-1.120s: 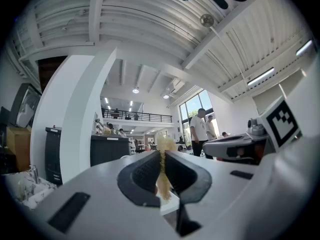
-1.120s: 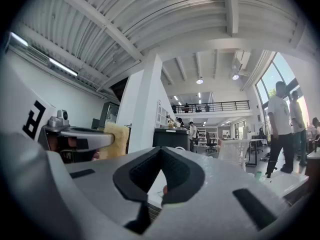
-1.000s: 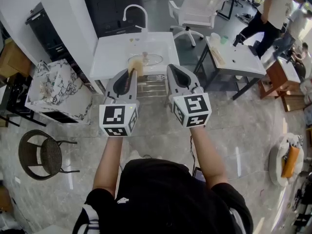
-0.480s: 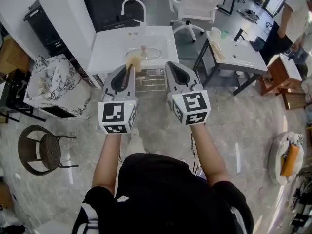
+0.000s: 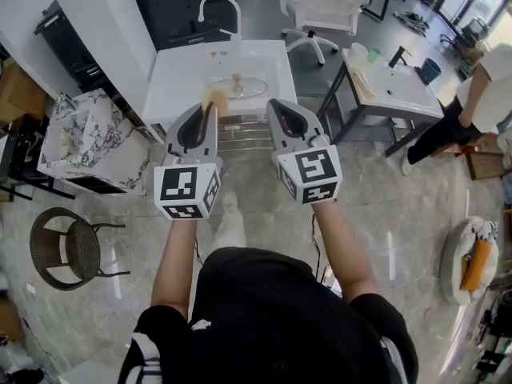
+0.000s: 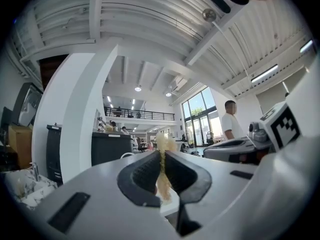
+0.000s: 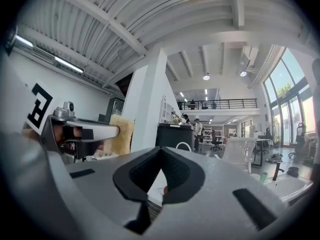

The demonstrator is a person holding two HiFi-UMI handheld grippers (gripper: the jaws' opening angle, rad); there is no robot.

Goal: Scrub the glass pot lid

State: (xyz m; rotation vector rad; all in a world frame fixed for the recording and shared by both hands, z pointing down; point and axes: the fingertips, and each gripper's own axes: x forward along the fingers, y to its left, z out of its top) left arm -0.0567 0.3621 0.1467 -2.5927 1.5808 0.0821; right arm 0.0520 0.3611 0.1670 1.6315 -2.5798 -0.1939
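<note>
Head view, looking steeply down. Glass lid (image 5: pixel 240 86) lies flat w/ knob up on white bench (image 5: pixel 180 82), approx. centre, faucet (image 5: pixel 218 6) at far edge behind it. L tongs (image 5: pixel 206 110) closed tight on a yellow sponge (image 5: pixel 214 98); L gripper view shows the sponge squeezed between the pads, sticking out past the tips. In head view the sponge overlaps the lid's near-left rim; contact can't be told. R tongs (image 5: pixel 276 106) fully closed, pad tips meeting, nothing between them, held just beside the L tongs and short of the bench's near edge, apart from the lid. Both held out in front of the person, marker cubes toward the body. Below the bench's near edge, between person and bench: slatted metal rack (image 5: pixel 240 138). L of bench: marble-patterned cabinet (image 5: pixel 80 146), near it; wicker chair (image 5: pixel 68 250) farther back on the floor. Behind bench: dark cabinet (image 5: pixel 180 10), white pillar to its L. R of bench: second white bench (image 5: pixel 400 94) w/ cups on it, white chair (image 5: pixel 328 10) beyond. A person in a white top (image 5: pixel 480 94) stands at far R, well apart from the work area. Nothing lies on or across the lid besides the sponge overlap.
</note>
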